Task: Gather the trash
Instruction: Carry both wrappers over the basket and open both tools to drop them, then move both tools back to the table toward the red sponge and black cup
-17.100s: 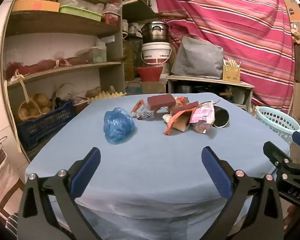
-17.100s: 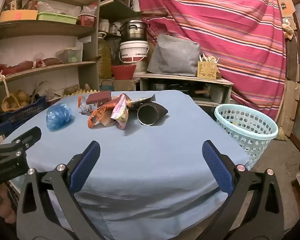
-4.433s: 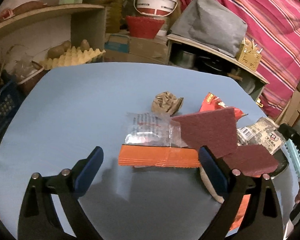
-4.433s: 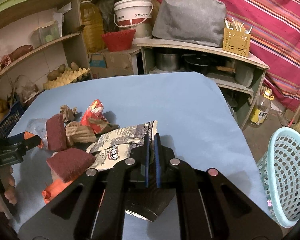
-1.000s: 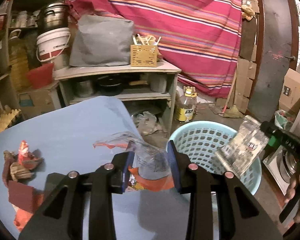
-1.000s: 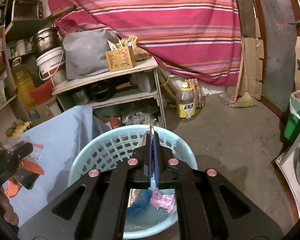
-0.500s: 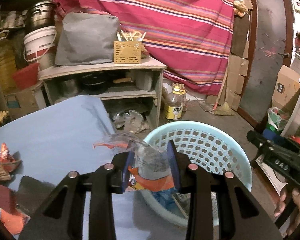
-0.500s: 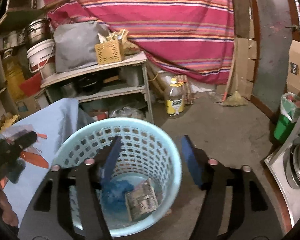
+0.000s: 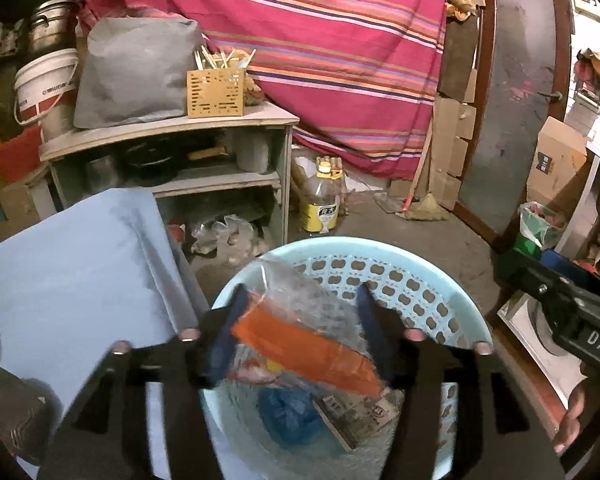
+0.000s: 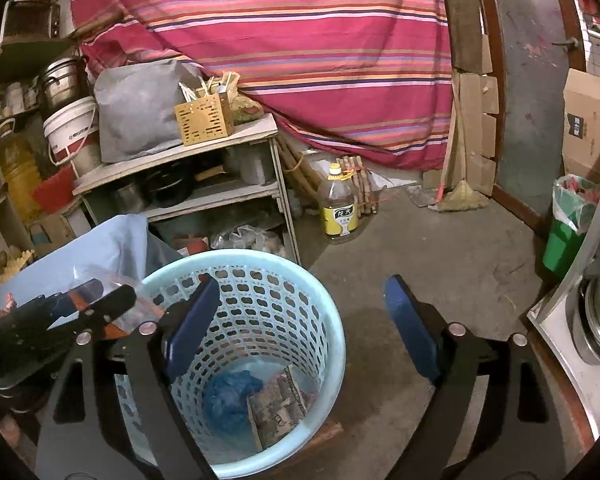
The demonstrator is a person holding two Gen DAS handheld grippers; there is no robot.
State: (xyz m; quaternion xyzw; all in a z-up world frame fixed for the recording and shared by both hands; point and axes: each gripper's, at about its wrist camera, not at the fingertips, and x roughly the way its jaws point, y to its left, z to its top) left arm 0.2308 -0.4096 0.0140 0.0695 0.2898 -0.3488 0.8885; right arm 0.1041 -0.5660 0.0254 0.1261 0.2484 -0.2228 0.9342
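Note:
A light blue plastic basket (image 9: 448,296) stands on the floor beside the blue-covered table (image 9: 60,264). My left gripper (image 9: 300,332) is open above the basket, and a clear bag with an orange packet (image 9: 308,344) is dropping from between its fingers. A blue plastic bag (image 10: 228,396) and a printed wrapper (image 10: 276,404) lie in the basket (image 10: 260,272). My right gripper (image 10: 300,328) is open and empty over the basket's right rim. The left gripper shows at the left of the right wrist view (image 10: 60,312).
More trash lies on the table's left part, including a dark wrapper (image 9: 16,412). A wooden shelf unit (image 9: 172,160) with pots stands behind. An oil bottle (image 10: 340,208) stands on the concrete floor. A green bin (image 10: 568,224) is at the right.
My left gripper has moved over the basket and opened, and the clear bag with the orange packet slips out. My right gripper has opened wider after dropping the printed wrapper.

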